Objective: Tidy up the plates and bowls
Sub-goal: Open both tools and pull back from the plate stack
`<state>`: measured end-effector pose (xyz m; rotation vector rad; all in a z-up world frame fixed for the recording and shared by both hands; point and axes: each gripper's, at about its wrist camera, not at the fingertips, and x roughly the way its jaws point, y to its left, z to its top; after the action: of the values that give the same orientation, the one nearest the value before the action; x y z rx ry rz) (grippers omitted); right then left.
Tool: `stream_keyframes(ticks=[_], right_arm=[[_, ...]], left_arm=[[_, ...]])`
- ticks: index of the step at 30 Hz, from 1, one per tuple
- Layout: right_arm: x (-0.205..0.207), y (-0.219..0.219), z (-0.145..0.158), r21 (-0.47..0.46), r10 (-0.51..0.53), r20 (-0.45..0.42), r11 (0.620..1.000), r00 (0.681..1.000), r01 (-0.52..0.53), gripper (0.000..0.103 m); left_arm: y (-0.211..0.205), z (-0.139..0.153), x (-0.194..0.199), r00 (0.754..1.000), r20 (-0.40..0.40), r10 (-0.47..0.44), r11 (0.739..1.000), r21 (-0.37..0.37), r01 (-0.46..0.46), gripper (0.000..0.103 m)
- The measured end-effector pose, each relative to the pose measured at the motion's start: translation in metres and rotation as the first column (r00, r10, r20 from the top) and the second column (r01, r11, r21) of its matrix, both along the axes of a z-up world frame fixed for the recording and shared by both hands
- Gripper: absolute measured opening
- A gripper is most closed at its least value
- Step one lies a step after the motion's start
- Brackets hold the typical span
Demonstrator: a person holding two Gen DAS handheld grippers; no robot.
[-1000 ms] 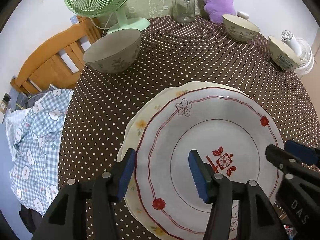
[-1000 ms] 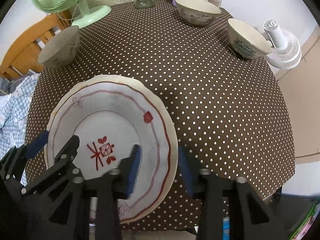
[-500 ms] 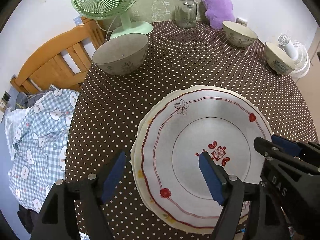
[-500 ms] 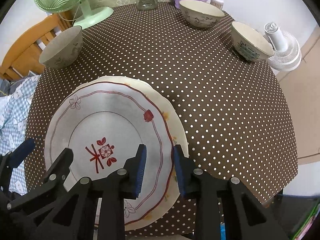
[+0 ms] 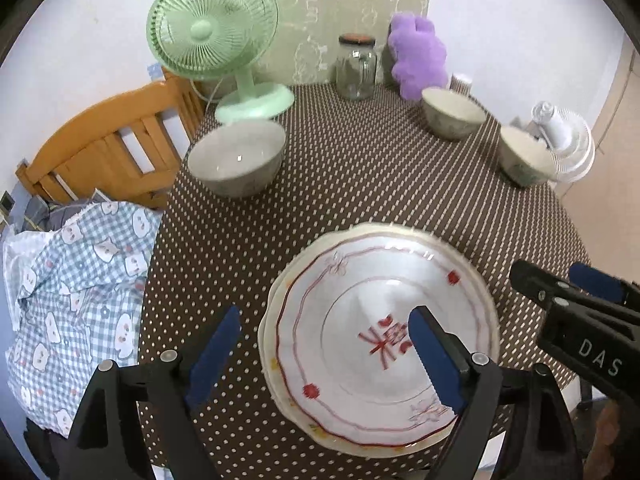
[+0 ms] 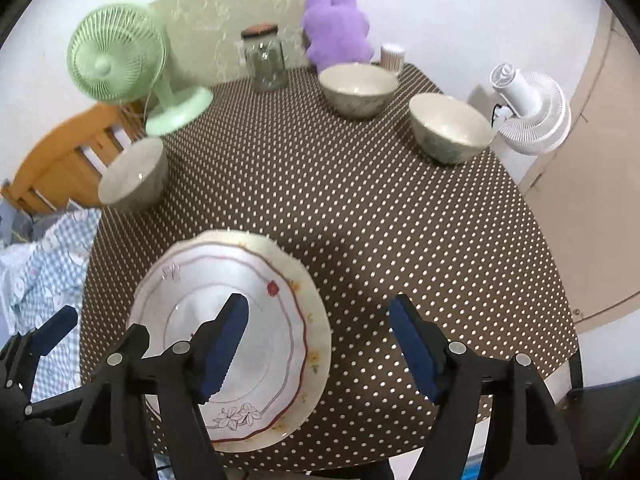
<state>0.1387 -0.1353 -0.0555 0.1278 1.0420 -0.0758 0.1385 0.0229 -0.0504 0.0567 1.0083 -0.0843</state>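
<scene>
So w/ the red-rimmed plate (image 5: 384, 332) stacked on the cream plate (image 6: 316, 344) at the table's near edge, left gripper (image 5: 324, 354) & right gripper (image 6: 316, 338), jaws just spread, hold nothing; next prob. the three bowls, e.g. nearest bowl (image 5: 236, 158).

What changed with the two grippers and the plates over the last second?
Both grippers let go. The right gripper, clamped on the rim of the red-patterned plate a second ago, has just opened its jaws, and nothing is between them. The left gripper has opened wider as well. Both have lifted away, so the table looks farther off. The plate remains stacked on the cream plate, and the three bowls are unmoved.
</scene>
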Motion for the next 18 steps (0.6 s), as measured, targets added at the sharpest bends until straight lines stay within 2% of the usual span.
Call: stream_keyframes(ticks=[5, 10, 18], right_arm=[[0.001, -0.017, 0.016, 0.018, 0.018, 0.044, 1.000, 0.999, -0.019, 0.080], [0.008, -0.036, 0.035, -0.008, 0.041, 0.095, 0.999, 0.995, -0.041, 0.081], [0.025, -0.075, 0.050, 0.008, 0.119, 0.090, 0.993, 0.989, -0.120, 0.081]], left_arm=[[-0.015, 0.017, 0.002, 0.999, 0.043, 0.014, 1.000, -0.014, -0.013, 0.092], [-0.036, 0.030, 0.006, 0.997, 0.070, 0.042, 0.999, -0.023, -0.040, 0.092], [-0.079, 0.045, 0.013, 0.993, 0.089, 0.075, 0.997, -0.022, -0.073, 0.092]])
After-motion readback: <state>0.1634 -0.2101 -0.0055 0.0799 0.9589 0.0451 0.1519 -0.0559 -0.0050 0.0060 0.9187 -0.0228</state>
